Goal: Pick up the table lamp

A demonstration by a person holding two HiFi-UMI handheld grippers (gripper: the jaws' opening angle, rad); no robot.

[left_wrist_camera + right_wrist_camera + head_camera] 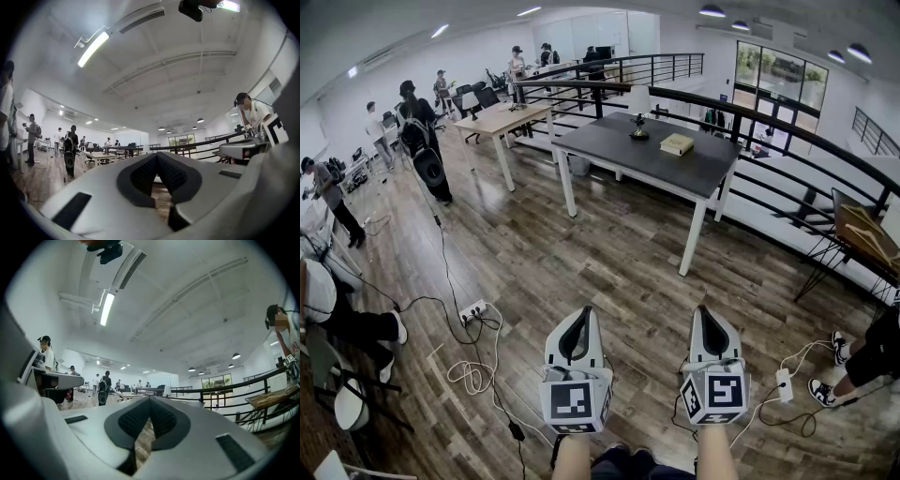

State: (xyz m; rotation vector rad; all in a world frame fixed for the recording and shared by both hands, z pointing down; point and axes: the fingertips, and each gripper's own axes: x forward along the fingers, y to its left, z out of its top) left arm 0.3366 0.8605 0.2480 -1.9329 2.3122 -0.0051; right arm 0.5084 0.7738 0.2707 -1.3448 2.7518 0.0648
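The table lamp (638, 105), with a white shade and a dark base, stands at the far side of a dark grey table (619, 150) across the room. A tan box (677, 143) lies beside it on the table. Both grippers are held low at the bottom of the head view, far from the table and pointing level toward it. My left gripper (579, 315) is shut with nothing in it, and so is my right gripper (705, 313). In the right gripper view the lamp's small white shade (167, 390) shows far off above the closed jaws of that gripper (150, 400). The left gripper (157, 155) shows its pads together.
Wooden floor lies between me and the table. Cables and a power strip (473, 311) trail at the left, more cables and a plug block (784, 382) at the right. A black railing (787, 141) runs behind the table. Several people stand at the left; a light wooden table (502, 118) is behind.
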